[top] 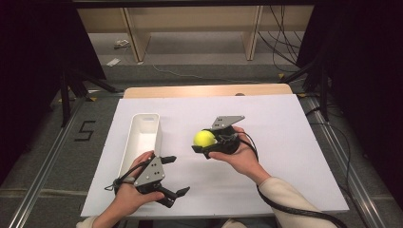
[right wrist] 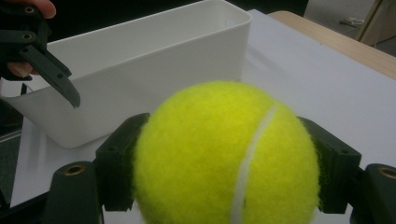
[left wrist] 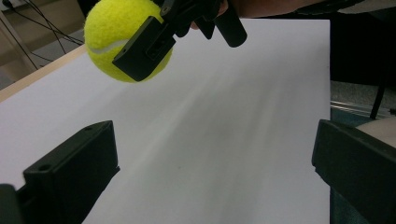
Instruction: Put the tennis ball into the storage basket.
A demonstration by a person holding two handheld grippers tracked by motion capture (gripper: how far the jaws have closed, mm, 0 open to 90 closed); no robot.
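Observation:
A yellow tennis ball [top: 204, 138] hangs above the middle of the white board, and my right gripper [top: 205, 140] is shut on it. In the right gripper view the ball [right wrist: 224, 154] sits between the two black jaws and faces the white bin [right wrist: 140, 70]. The long white bin [top: 142, 137] lies on the board's left side, with nothing visible inside. My left gripper [top: 173, 175] is open near the front edge, just right of the bin's near end, nothing between its jaws. In the left gripper view the ball [left wrist: 122, 39] hangs at upper left in the right gripper's jaws.
A white board [top: 285, 142] covers the wooden table [top: 204, 90]. Black cables trail from both grippers toward the person. Wooden shelving [top: 190, 28] stands beyond the table, with cables on the floor. Metal rails run along both sides.

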